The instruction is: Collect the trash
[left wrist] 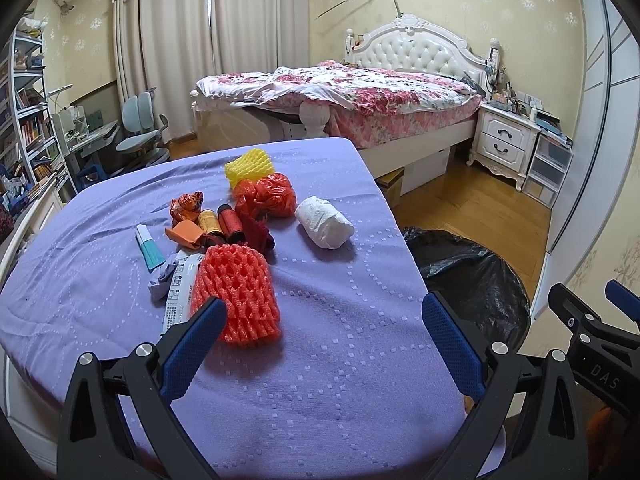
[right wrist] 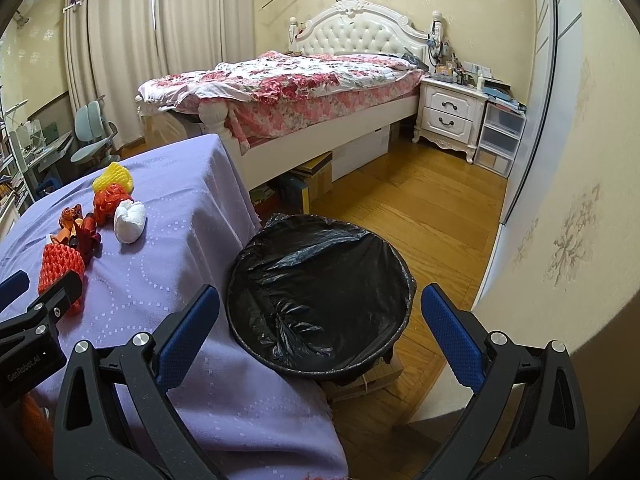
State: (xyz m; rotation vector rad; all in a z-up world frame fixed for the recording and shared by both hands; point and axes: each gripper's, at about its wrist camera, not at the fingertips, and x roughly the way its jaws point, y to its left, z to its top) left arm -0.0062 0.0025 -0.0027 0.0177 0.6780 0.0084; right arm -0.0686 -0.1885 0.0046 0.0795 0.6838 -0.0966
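A: Start at the left. What lies on the purple cloth (left wrist: 340,360) and how will it handle?

B: Farthest left is a small teal-and-white tube (left wrist: 149,249), light and stiff; I would pinch it across its middle. Beside it lie a crumpled lilac paper (left wrist: 160,285) and a flat printed wrapper (left wrist: 179,294), both thin and likely slippery, best caught by a raised edge. Behind them sits a crushed orange wrapper (left wrist: 185,209) with two small cylinders, one yellow (left wrist: 211,225) and one red (left wrist: 231,222).

A: And the nearest piece?

B: The coral foam net (left wrist: 237,292), a ribbed mesh sleeve standing just ahead of the left gripper (left wrist: 320,340). It looks very light and springy, so it should squash between the pads; a grip across its width ought to hold without slipping.

A: Further right?

B: A yellow foam net (left wrist: 249,167) at the back, touching a scrunched red mesh bag (left wrist: 265,197), both soft and weightless by the look of them. Then a wad of white tissue (left wrist: 325,222), apart from the pile, soft and easy to pinch anywhere.

A: The tongs?

B: The left gripper is spread wide with nothing between its pads. The right gripper (right wrist: 320,340) is likewise released and empty, hovering above the black-lined bin (right wrist: 320,280), which stands on the floor just beside the table's right edge.

A: So all the trash is on the table?

B: As far as I can see, yes; the bin's liner looks empty.
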